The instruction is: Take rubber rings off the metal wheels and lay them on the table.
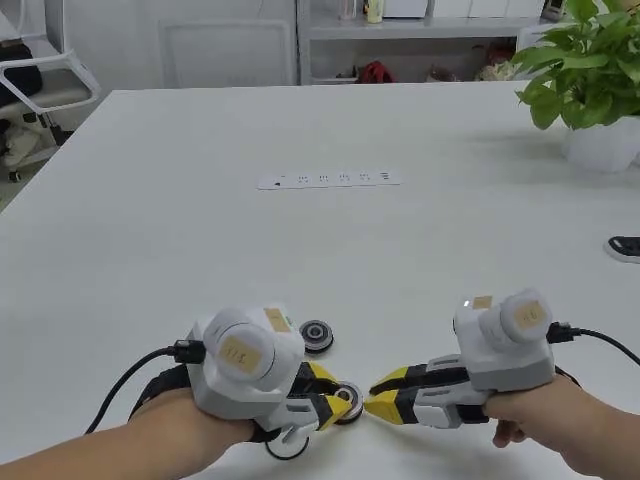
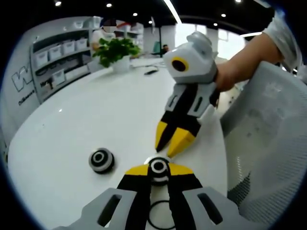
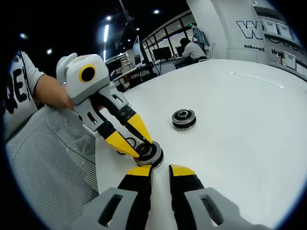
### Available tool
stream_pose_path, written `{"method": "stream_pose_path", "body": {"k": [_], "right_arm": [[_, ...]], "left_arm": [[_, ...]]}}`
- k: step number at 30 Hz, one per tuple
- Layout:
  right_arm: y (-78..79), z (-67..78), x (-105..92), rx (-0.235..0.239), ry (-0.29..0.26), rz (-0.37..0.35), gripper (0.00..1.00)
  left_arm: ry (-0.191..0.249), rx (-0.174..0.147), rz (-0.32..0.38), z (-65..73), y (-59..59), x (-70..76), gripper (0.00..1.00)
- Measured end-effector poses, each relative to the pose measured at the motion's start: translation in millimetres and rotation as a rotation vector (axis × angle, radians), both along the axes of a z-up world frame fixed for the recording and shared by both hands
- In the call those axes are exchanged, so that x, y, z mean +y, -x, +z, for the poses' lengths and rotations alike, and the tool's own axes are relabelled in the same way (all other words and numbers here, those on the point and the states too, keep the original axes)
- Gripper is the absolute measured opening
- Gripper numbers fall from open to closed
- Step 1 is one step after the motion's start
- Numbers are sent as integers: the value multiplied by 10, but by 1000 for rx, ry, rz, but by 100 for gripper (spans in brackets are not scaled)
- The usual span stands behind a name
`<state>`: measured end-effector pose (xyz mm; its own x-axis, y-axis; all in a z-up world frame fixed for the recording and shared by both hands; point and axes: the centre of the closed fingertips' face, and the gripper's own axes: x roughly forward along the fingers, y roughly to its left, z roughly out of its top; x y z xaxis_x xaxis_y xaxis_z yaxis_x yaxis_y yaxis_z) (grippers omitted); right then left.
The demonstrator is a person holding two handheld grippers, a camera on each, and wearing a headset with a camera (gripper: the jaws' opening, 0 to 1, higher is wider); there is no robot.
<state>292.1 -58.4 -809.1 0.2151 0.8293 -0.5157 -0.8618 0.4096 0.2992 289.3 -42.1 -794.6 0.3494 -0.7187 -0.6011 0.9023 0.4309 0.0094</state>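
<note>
A metal wheel with a dark rubber rim sits between the yellow tips of my left gripper, which is shut on it; in the left gripper view the wheel lies right between the jaws of the left gripper. My right gripper points at it from the right, jaws slightly open and empty, tips just short of the wheel. A second wheel rests on the table behind. A loose black rubber ring lies under the left gripper.
A white power strip lies mid-table. At the far right stands a potted plant, with a dark object at the table's right edge. A mesh chair back is close behind the near table edge.
</note>
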Motion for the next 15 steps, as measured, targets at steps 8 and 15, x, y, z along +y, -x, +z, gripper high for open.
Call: {"method": "stream_pose_path", "body": {"k": [8,15], "right_arm": [[0,10,-5,-13,2,17,14],[37,24,28,-38,9,54,20]], "left_arm": [[1,0,1,2,-4,-2,13],[2,1,3,3,-6,1,13]]}}
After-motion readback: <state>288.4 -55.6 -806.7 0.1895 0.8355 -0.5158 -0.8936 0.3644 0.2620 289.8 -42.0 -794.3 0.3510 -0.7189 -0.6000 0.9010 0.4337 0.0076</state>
